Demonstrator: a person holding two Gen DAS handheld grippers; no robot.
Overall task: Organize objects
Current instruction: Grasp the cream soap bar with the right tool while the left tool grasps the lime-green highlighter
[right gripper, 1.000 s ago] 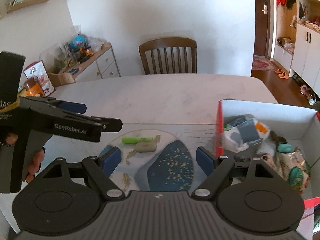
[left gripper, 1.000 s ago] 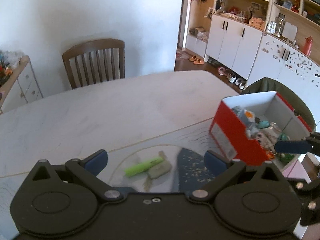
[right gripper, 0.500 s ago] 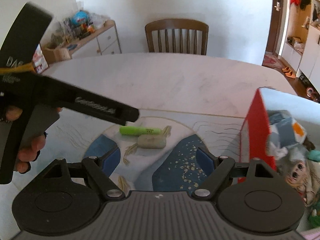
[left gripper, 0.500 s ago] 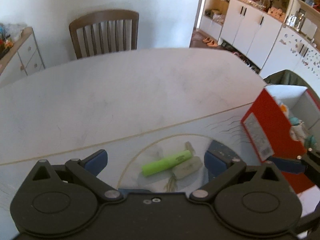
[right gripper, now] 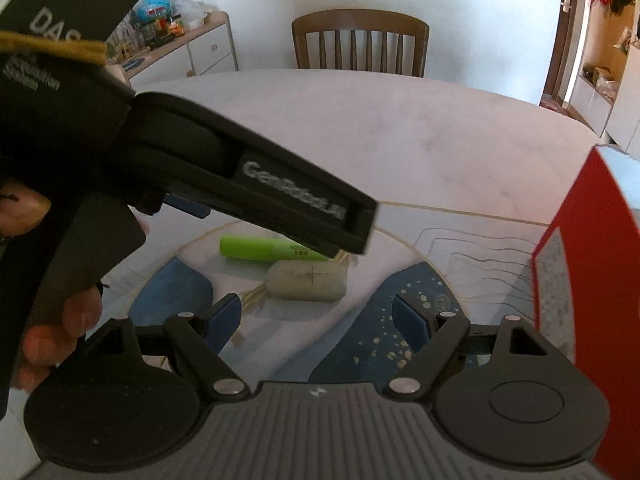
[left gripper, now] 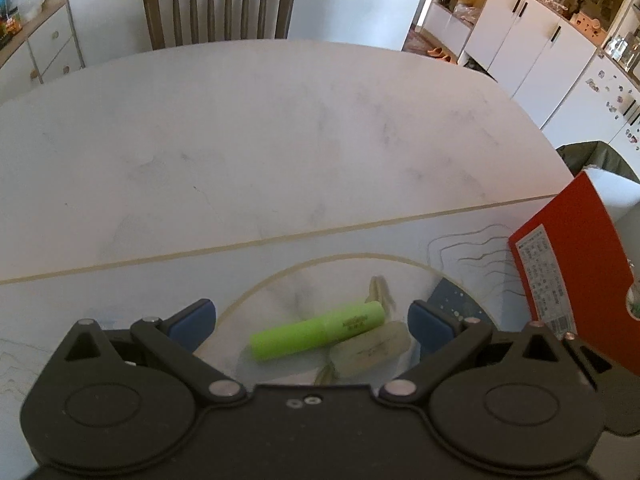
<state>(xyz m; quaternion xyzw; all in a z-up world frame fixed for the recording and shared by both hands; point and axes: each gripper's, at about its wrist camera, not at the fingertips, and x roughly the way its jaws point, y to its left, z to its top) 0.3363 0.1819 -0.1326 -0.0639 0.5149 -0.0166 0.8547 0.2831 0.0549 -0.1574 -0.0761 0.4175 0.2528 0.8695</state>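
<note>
A lime-green highlighter (left gripper: pixel 318 335) lies on the patterned mat, with a pale grey eraser (left gripper: pixel 370 350) touching its near side. My left gripper (left gripper: pixel 312 320) is open and hovers just above them, its blue pads either side of the pair. In the right wrist view the same highlighter (right gripper: pixel 260 249) and eraser (right gripper: pixel 306 281) lie ahead of my open right gripper (right gripper: pixel 316 318), which holds nothing. The left gripper's black body (right gripper: pixel 224 184), held by a hand (right gripper: pixel 52 320), reaches over the highlighter and hides its right end.
A red box (left gripper: pixel 576 272) stands on the mat to the right, its side also close at the right edge (right gripper: pixel 580 280). The white table (left gripper: pixel 280 140) stretches beyond, with a wooden chair (left gripper: pixel 220 4) at its far side. Cabinets (left gripper: pixel 532 48) line the right wall.
My left gripper has swung left and dropped closer over the highlighter and eraser. The right gripper has moved in toward them too, so the red box has slid to the frame's right edge.
</note>
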